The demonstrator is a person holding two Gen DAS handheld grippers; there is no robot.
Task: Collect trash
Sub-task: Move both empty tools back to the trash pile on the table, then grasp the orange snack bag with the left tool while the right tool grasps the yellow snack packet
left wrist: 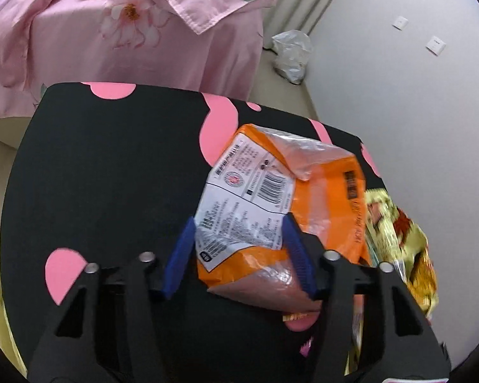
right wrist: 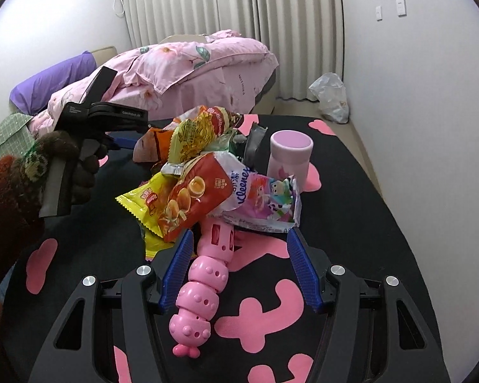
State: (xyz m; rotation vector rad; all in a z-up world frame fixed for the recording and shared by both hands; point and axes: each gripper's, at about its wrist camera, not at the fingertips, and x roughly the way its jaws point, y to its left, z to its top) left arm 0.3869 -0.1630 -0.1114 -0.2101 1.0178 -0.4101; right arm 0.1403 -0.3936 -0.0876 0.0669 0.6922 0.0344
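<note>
- On the black table with pink blotches (left wrist: pixel 105 166), the left gripper (left wrist: pixel 239 249) has its blue fingers (left wrist: pixel 182 249) spread on either side of the near end of an orange snack bag (left wrist: pixel 271 198); whether the pads actually press the bag I cannot tell.
- The orange snack bag lies label side up, barcode showing, with a yellow noodle wrapper (left wrist: pixel 408 249) just beside it toward the table's right edge.
- From the right wrist view, the same left gripper (right wrist: pixel 124 140) is held by a hand in a brown fuzzy glove (right wrist: pixel 64 166), reaching into the far side of the trash pile.
- The right gripper (right wrist: pixel 239 268) hangs open low over the table, its fingers wide apart, gripping nothing.
- Between those fingers lies a pink segmented toy (right wrist: pixel 204 284), close to the left one.
- Just beyond sits the heap: a red chip bag (right wrist: pixel 191 198) over a yellow packet (right wrist: pixel 143 204), and a Kleenex pack (right wrist: pixel 262 201).
- A pink cup (right wrist: pixel 290 156) stands upright behind the heap.
- Farther off are a bed with pink bedding (right wrist: pixel 188 63) and a white plastic bag (right wrist: pixel 330 95) on the floor by the wall.
</note>
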